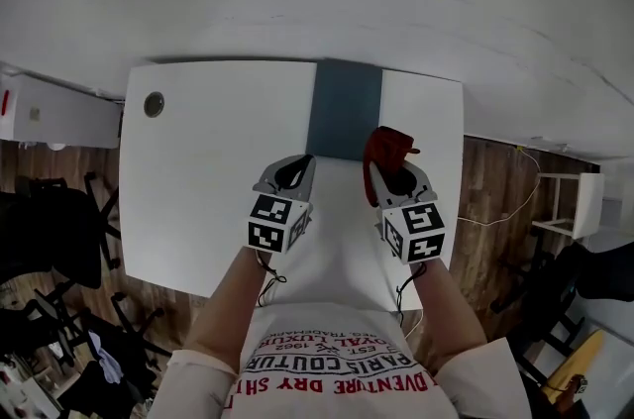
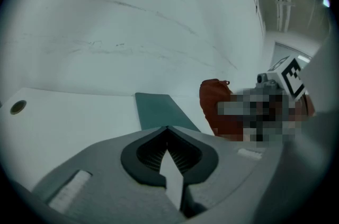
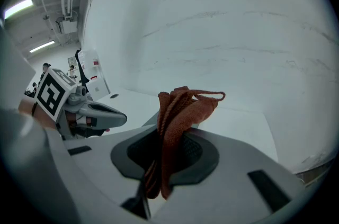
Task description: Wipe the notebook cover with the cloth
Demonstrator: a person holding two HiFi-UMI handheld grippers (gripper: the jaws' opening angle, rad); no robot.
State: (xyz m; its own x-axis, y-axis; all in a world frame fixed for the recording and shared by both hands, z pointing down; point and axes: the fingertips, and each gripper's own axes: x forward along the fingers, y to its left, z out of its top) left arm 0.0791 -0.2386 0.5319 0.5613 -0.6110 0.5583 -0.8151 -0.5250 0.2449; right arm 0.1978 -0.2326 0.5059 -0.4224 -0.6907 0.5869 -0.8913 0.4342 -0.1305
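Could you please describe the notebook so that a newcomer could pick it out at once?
On the white table, look to the middle of its far edge. The notebook lies flat there, a plain dark teal rectangle, unlike its neighbour, the rust-red cloth, which is bunched up in the right gripper.

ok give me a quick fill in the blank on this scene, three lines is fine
1. The right hand-held gripper is shut on the red ___.
2. The notebook lies flat on the white ___.
3. The left hand-held gripper is shut and holds ___.

Missing words: cloth; table; nothing
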